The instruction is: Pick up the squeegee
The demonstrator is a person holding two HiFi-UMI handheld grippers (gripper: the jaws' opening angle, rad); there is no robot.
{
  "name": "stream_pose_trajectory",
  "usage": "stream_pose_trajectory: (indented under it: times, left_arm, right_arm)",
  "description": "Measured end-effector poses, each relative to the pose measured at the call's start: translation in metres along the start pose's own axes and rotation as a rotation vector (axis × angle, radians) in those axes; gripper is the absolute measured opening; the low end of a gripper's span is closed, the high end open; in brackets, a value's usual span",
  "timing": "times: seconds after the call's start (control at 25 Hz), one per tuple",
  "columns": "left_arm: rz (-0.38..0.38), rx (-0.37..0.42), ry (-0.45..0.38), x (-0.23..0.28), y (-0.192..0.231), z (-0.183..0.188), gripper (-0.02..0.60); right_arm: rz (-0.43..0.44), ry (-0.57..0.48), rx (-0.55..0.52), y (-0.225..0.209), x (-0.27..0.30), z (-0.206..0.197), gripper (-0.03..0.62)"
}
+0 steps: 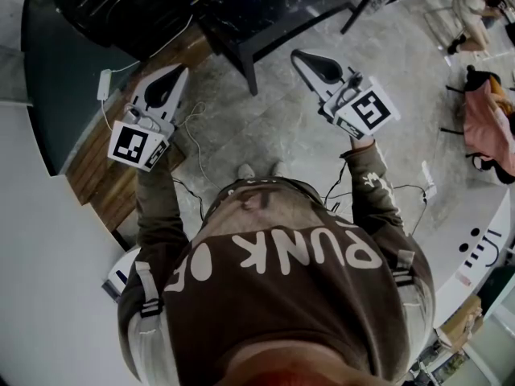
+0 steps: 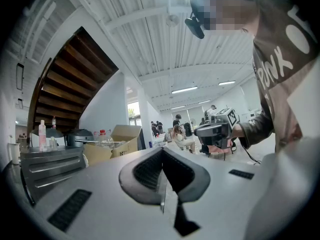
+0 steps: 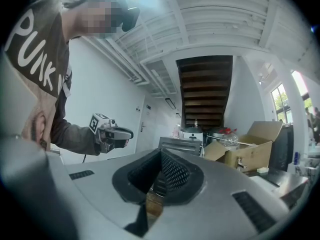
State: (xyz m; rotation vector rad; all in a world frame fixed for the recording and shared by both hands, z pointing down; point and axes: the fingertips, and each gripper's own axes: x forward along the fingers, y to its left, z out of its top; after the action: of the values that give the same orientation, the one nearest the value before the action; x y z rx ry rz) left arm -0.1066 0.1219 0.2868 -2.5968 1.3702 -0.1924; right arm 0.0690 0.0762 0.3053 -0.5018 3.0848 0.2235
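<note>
Left gripper (image 2: 162, 153): its two black ribbed pads are pressed together along one seam, and nothing is between them. Right gripper (image 3: 161, 156): its pads meet the same way and hold nothing. No view shows where the squeegee is.

In the head view the two grippers are held out level in front of the person's chest, well apart. The left one sits at 10 o'clock with its tip aimed toward 1 o'clock. The right one sits at 1 o'clock with its tip aimed toward 10 o'clock. Each carries one white cube with black square markers, the left cube (image 1: 138, 145) and the right cube (image 1: 367, 111), two in all.

Behind the cubes, the left sleeve (image 1: 153, 203) and right sleeve (image 1: 372, 187) run back to a brown top (image 1: 282, 296). White letters on the top read "PUNK", then "OF", upside down from above.

Farther out in the head view, one dark table (image 1: 273, 10) stands at 12 o'clock on a grey floor (image 1: 273, 127). The right gripper view shows one open cardboard box (image 3: 252, 151) at 3 o'clock and one wooden staircase (image 3: 204, 91) at 12 o'clock.
</note>
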Motion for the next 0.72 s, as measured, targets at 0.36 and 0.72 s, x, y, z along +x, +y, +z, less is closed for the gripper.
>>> stream_pose_trajectory:
  times: [0.36,0.72]
  left_arm:
    - [-0.002,-0.001,0.003,0.0017,0.0004,0.0006,0.002]
    - [-0.002,-0.002,0.004,0.0029,0.0026,-0.0022,0.002]
  right_arm:
    - [0.008,0.004,0.015,-0.0008,0.0026,-0.0022,0.051]
    - [0.065,0.010,0.036,0.0068,0.0073,-0.0068,0.264]
